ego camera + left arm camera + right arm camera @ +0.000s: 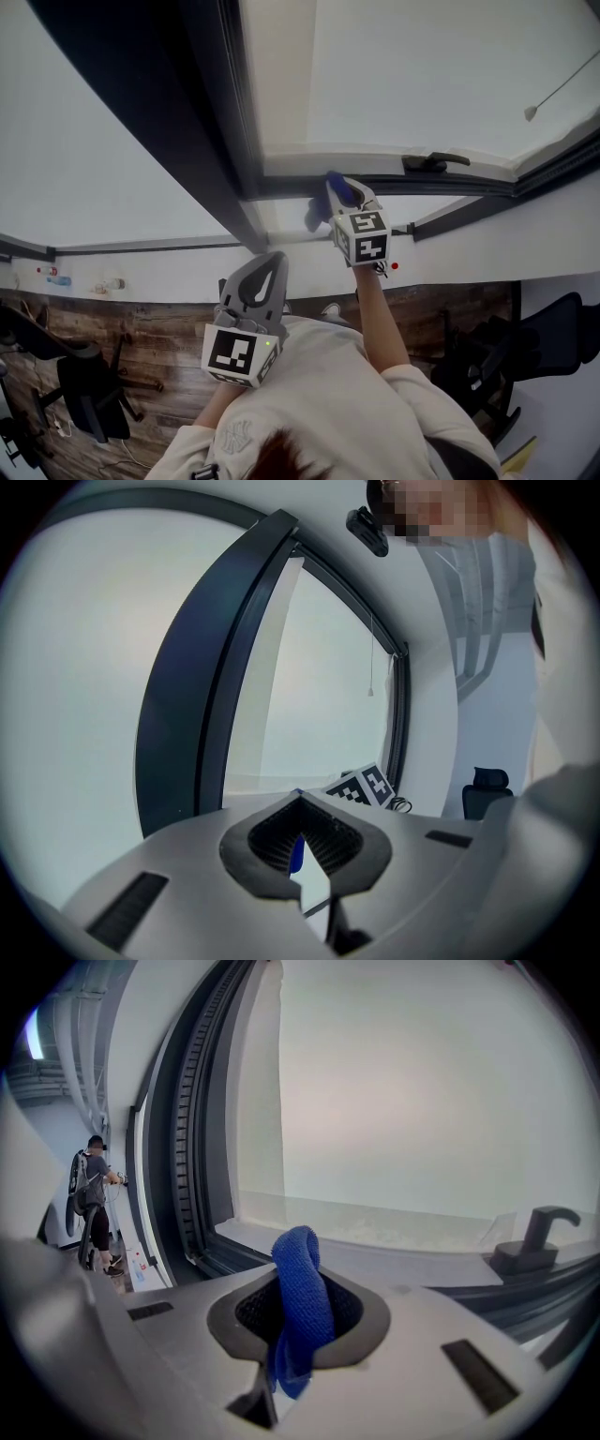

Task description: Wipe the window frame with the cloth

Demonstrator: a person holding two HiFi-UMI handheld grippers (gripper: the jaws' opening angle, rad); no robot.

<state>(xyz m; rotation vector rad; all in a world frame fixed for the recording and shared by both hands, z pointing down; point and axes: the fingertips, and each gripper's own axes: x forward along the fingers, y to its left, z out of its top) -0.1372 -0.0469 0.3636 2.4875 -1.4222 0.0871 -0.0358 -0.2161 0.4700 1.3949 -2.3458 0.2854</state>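
Right tongs (298,1283) clamp the blue cloth (302,1312), left tongs (300,803) closed, empty; advise pressing cloth firmly along the window frame (183,1147), overlapping strokes.

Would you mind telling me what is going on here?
A person holds a gripper in each hand. The right gripper has its jaws shut on a blue cloth, raised to the dark window frame near its corner; contact is unclear. The left gripper is held back, jaws shut and empty.
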